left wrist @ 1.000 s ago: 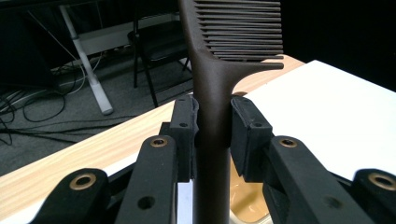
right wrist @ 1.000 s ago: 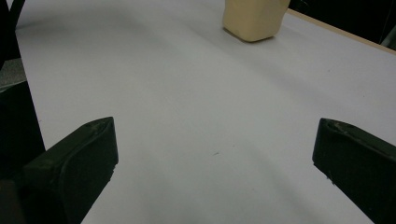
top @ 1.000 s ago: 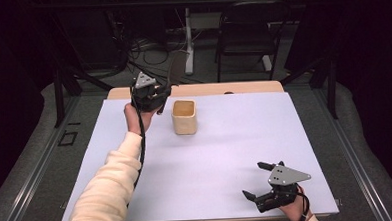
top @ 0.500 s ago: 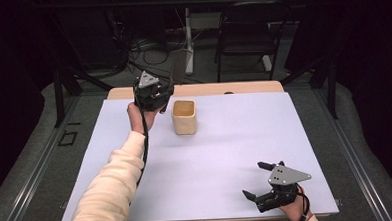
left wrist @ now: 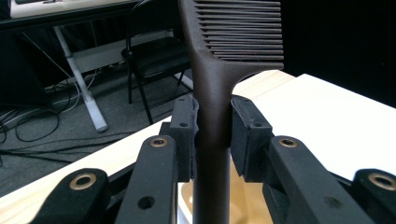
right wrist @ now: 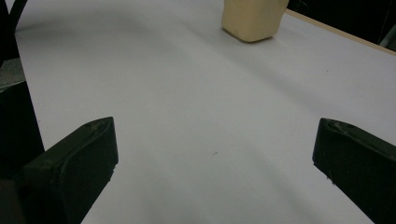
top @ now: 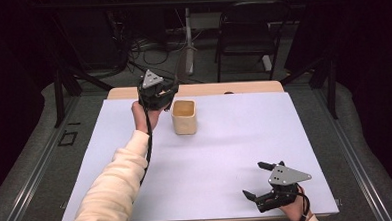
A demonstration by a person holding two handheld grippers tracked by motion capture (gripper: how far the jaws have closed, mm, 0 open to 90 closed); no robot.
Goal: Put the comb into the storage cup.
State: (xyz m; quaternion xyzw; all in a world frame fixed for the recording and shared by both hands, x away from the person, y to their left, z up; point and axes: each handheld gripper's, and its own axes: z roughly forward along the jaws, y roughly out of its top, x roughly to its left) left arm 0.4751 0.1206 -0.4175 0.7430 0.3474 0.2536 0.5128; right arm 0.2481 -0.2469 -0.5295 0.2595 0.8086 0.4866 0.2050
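One comb [left wrist: 212, 93] clamped in left tongs [left wrist: 212, 135], one cup [top: 184, 116], probably empty; right tongs [right wrist: 215, 154] agape.

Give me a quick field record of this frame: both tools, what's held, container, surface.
left tool: shut on the comb's handle, raised beside the container
comb: dark, upright, teeth end up, handle running down between the pads
container: tan, open-topped, upright on the sheet, nothing seen inside
right tool: open, nothing between the jaws, low at the near right corner
surface: white sheet over a wooden table
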